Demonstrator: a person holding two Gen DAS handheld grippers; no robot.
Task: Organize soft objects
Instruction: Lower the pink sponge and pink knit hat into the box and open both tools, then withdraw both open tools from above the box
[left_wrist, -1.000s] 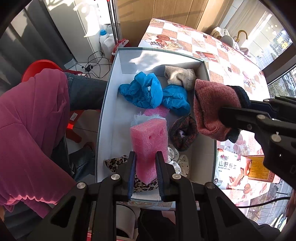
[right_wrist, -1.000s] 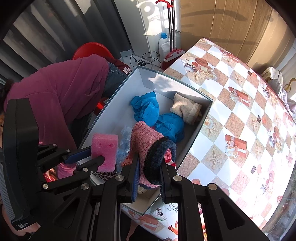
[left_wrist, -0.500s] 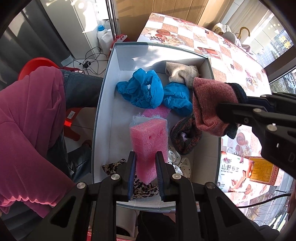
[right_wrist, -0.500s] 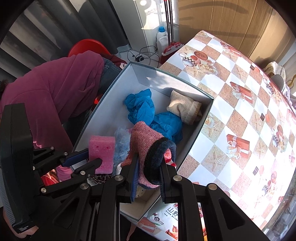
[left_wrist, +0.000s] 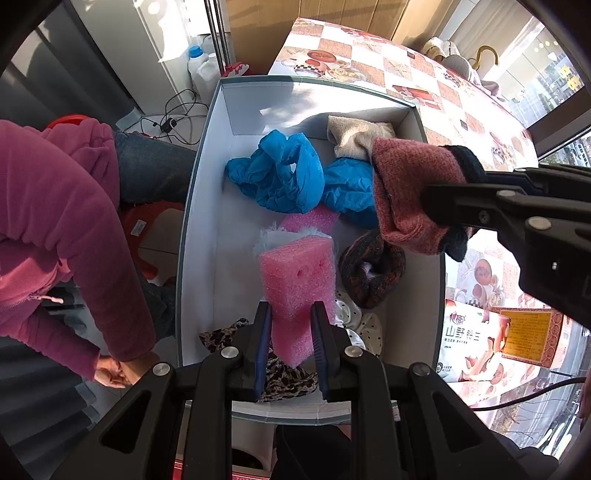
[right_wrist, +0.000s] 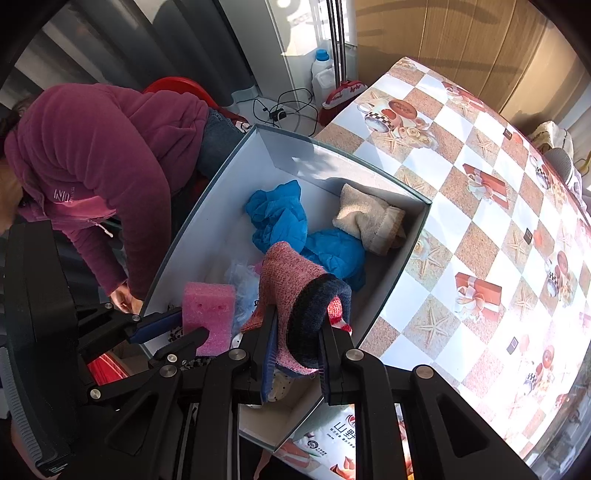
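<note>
We hold the left gripper (left_wrist: 290, 334) pointing down over the open box (left_wrist: 199, 206), its jaws closed on the lower end of a pink foam block (left_wrist: 297, 280) that stands upright above the box floor, and we hold the right gripper (right_wrist: 295, 347) with its jaws clamped on a pink knitted sock with a dark navy cuff (right_wrist: 291, 280), which hangs over the right side of the box near its wall. Inside the box lie two crumpled blue gloves (left_wrist: 280, 177) toward the far end, a cream sock (left_wrist: 356, 134) in the far right corner touching one glove, a dark knitted sock (left_wrist: 371, 267) rolled just right of the foam block, a second pink foam piece (left_wrist: 308, 219) behind the block, a leopard-print cloth (left_wrist: 284, 373) at the near end under the left jaws, and a white dotted cloth (left_wrist: 364, 325) beside it. The box sits on the edge of a tabletop (right_wrist: 480, 192) with a checkered cover, and a person in a magenta fleece (right_wrist: 103, 155) bends beside it
</note>
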